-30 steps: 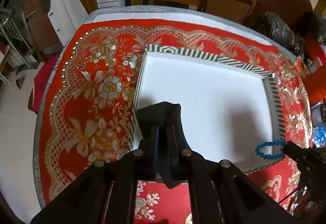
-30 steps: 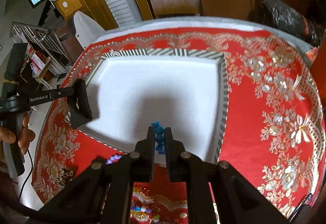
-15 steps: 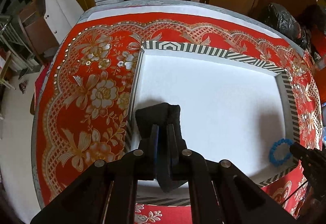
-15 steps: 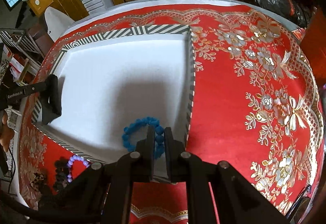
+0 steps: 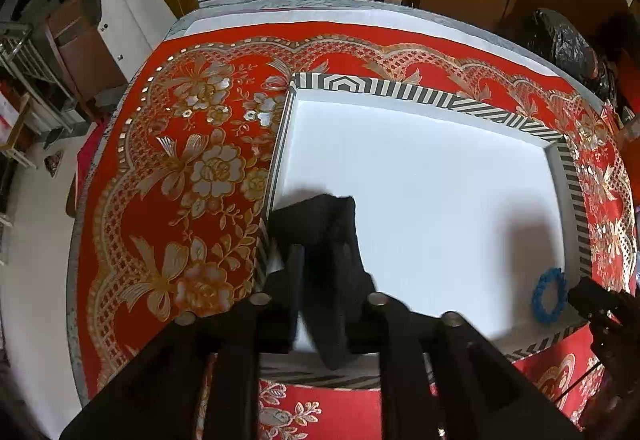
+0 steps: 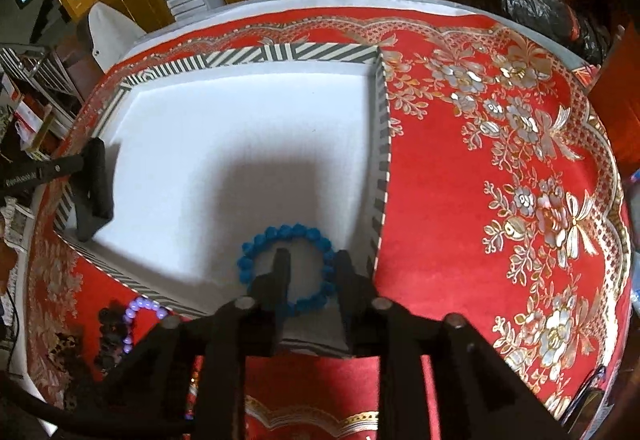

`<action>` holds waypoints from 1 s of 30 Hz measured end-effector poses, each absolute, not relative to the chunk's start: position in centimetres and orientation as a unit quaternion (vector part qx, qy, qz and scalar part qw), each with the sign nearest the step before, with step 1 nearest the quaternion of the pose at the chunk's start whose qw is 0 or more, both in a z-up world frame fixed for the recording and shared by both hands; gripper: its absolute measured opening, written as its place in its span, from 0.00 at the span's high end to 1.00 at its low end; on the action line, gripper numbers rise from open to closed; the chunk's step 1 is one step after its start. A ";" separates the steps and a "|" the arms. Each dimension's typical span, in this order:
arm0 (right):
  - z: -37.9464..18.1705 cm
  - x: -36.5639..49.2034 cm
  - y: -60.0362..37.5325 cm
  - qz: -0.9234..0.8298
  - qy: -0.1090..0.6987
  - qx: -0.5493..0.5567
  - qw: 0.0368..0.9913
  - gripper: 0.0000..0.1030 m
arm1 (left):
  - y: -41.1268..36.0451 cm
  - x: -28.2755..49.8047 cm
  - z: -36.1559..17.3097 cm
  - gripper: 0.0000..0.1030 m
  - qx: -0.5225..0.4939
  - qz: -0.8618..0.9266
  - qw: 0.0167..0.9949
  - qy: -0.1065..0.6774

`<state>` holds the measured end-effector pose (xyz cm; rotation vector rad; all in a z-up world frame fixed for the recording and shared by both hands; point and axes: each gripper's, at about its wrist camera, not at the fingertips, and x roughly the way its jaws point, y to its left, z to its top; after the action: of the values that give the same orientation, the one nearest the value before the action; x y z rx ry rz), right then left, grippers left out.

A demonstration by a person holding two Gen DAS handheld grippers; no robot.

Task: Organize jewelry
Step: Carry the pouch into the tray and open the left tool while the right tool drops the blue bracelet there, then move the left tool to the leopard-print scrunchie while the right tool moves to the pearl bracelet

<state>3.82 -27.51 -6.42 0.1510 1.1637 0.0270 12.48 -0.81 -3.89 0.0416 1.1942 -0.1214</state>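
Beads of the blue round bracelet (image 6: 285,272) lie in the white striped-edge tray (image 6: 240,128), light and floppy; pinch one side. Right gripper (image 6: 310,260) just opened, straddling it; left gripper (image 5: 320,252) just loosened around a black cloth (image 5: 320,224).

matte black two-finger left gripper (image 5: 320,252) with flat slab fingers (image 5: 346,260), round silver screw heads on angular black struts, matching black right gripper (image 6: 310,272), faint white lettering on the left gripper's side arm
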 end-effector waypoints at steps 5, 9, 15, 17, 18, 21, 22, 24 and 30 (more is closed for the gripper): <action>-4.5 3.0 -27.5 0.025 0.527 0.082 0.845 0.61 | -0.3 11.4 -2.7 0.86 -0.001 -0.065 0.827 0.559; -2.3 1.4 -27.5 0.036 0.509 0.090 0.855 0.55 | 0.5 9.7 -1.1 0.86 -0.024 -0.076 0.828 0.555; 0.9 -2.5 -27.4 0.053 0.489 0.077 0.867 0.46 | 2.2 5.5 0.8 0.86 -0.041 -0.096 0.828 0.551; 1.5 -4.0 -27.5 0.054 0.485 0.079 0.869 0.45 | 2.7 3.9 1.0 0.86 -0.039 -0.096 0.827 0.553; 1.7 -4.7 -27.6 0.055 0.484 0.082 0.869 0.45 | 2.9 3.0 1.1 0.86 -0.036 -0.097 0.825 0.555; 2.1 -6.8 -27.6 0.054 0.484 0.086 0.869 0.44 | 3.6 0.6 1.1 0.86 -0.036 -0.098 0.823 0.558; 2.2 -7.5 -27.5 0.054 0.485 0.086 0.869 0.44 | 3.9 -0.1 1.0 0.86 -0.035 -0.097 0.823 0.559; 2.4 -8.9 -27.2 0.054 0.485 0.085 0.869 0.44 | 4.2 -1.6 0.8 0.86 -0.036 -0.095 0.821 0.562; 2.5 -12.2 -26.4 0.052 0.481 0.096 0.870 0.44 | 4.8 -5.2 0.2 0.86 -0.026 -0.102 0.816 0.568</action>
<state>-12.17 -26.42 2.52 0.2009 1.0068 0.1079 -5.21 4.79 0.19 -0.0562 1.2115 -0.2167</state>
